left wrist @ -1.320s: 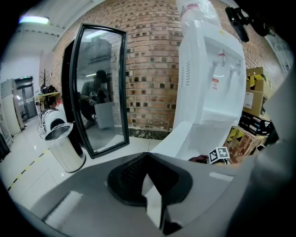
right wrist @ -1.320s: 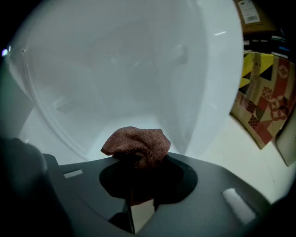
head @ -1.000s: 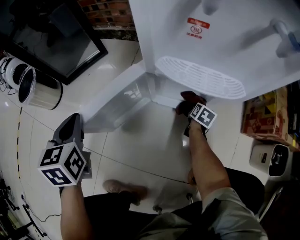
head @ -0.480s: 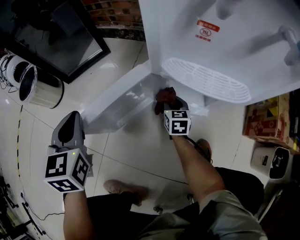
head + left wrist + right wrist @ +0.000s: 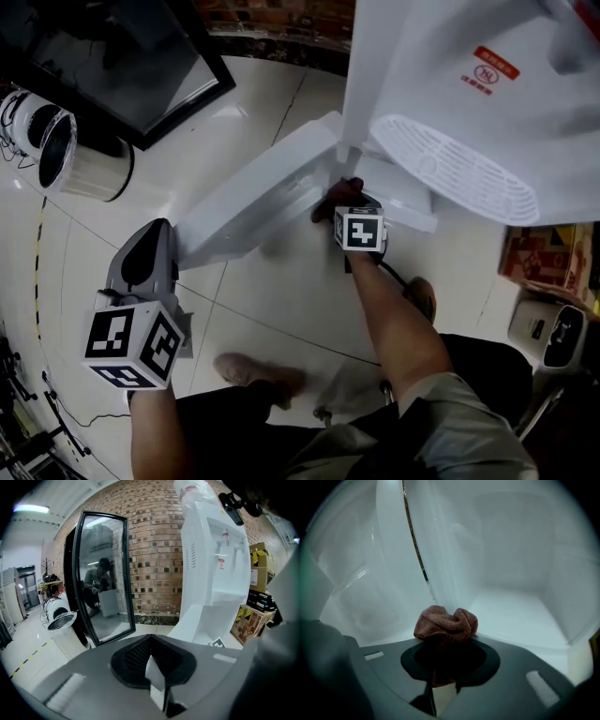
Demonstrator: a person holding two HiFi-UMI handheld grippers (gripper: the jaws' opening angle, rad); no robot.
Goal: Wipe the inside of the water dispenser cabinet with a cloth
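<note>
Found brown cloth (image 5: 446, 623) bunched and clamped between jaws of right gripper (image 5: 445, 653), pushed into the open cabinet (image 5: 515, 611) of the water dispenser (image 5: 450, 84), close to the hinge edge of its door (image 5: 253, 202). Judged bunched for firm wiping contact. Found left gripper (image 5: 155, 677) closed, empty, held well clear, presumably to leave access.

Your head view is dim, with soft shine on the floor (image 5: 262, 112). A ceiling light (image 5: 30, 509) glows in your left gripper view. Both gripper views bend and go dark at the corners. The right one looks hazy.
</note>
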